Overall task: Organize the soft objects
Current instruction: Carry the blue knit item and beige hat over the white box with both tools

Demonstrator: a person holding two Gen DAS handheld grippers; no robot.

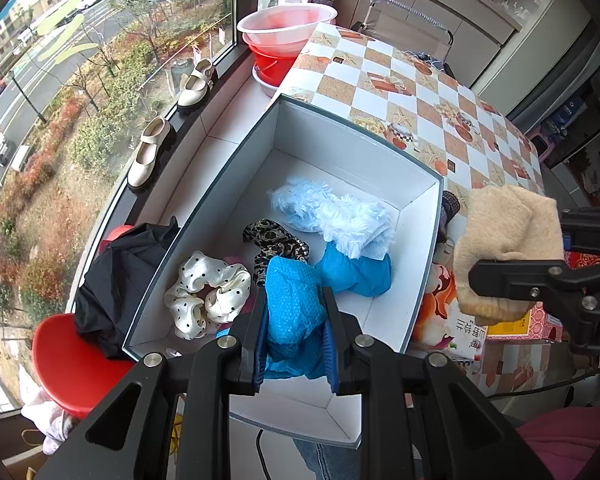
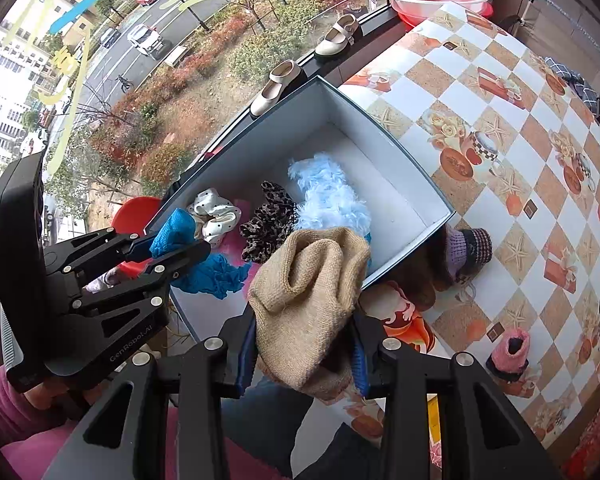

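Observation:
My left gripper (image 1: 294, 300) is shut on a blue knitted cloth (image 1: 292, 300) and holds it over the near end of a grey box (image 1: 356, 128) with a white inside. It also shows in the right wrist view (image 2: 172, 240). My right gripper (image 2: 304, 332) is shut on a tan knitted sock (image 2: 308, 300), held above the box's near right corner; the sock also shows in the left wrist view (image 1: 504, 248). In the box lie a fluffy light-blue piece (image 1: 332, 212), a blue cloth (image 1: 356, 272), a leopard scrunchie (image 1: 276, 240) and a white dotted scrunchie (image 1: 208, 292).
The box stands on a checkered tablecloth (image 2: 500, 120) by a window. A purple and dark knit item (image 2: 468, 252) lies by the box's corner, a pink sock (image 2: 508, 352) further right. A red stool (image 1: 68, 360) with black cloth (image 1: 116, 280) stands left. Shoes (image 1: 148, 152) sit on the sill.

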